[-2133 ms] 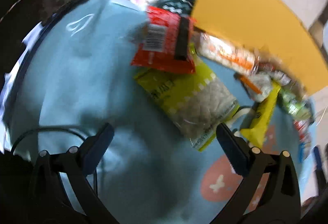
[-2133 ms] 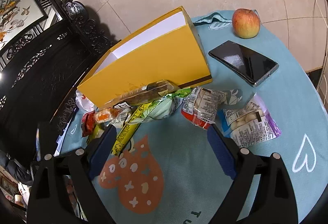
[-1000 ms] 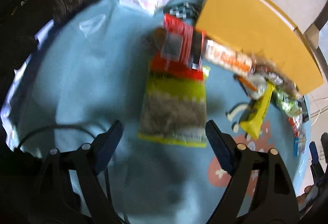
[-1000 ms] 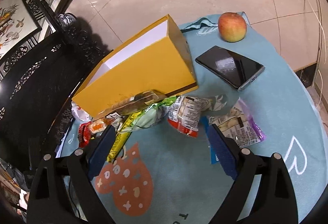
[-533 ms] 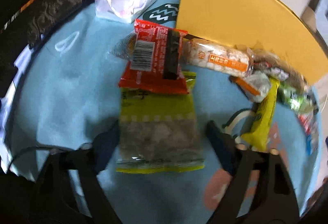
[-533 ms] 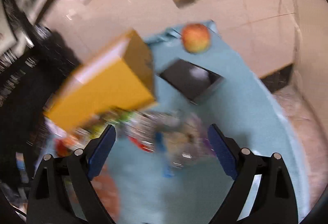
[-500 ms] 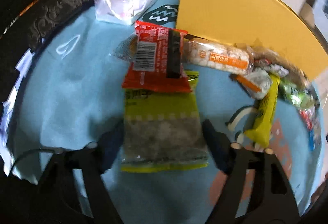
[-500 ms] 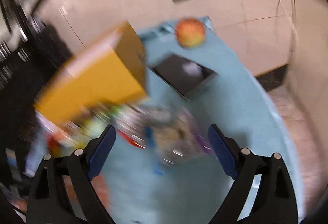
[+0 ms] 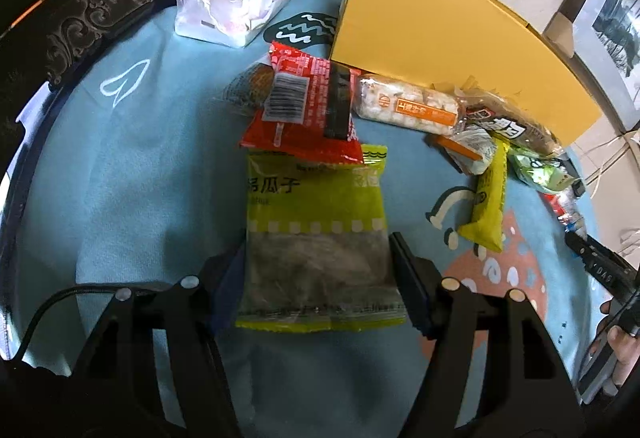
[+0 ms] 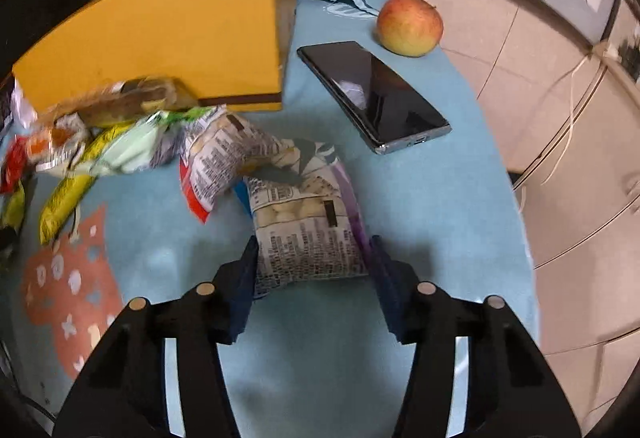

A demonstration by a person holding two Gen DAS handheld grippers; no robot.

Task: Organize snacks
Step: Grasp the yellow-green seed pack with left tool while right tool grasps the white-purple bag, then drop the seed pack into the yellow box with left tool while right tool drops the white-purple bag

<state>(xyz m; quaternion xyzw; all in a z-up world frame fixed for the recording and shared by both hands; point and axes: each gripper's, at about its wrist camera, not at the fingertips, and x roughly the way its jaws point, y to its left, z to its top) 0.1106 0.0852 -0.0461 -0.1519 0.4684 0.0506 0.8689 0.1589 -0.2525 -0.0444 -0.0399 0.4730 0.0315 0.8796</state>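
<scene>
Left gripper [image 9: 316,278] fingers have just been closing around the green seed packet [image 9: 316,238], pads touching its lower sides; it lies flat on the blue bench cloth [image 9: 120,177], top edge under a red packet [image 9: 304,109]. Right gripper [image 10: 312,270] fingers have just been closing too, now pinching the purple-edged snack bag [image 10: 308,230] in front of the yellow box [image 10: 168,41]. Phone [image 10: 372,93] and apple [image 10: 410,23] are near.
</scene>
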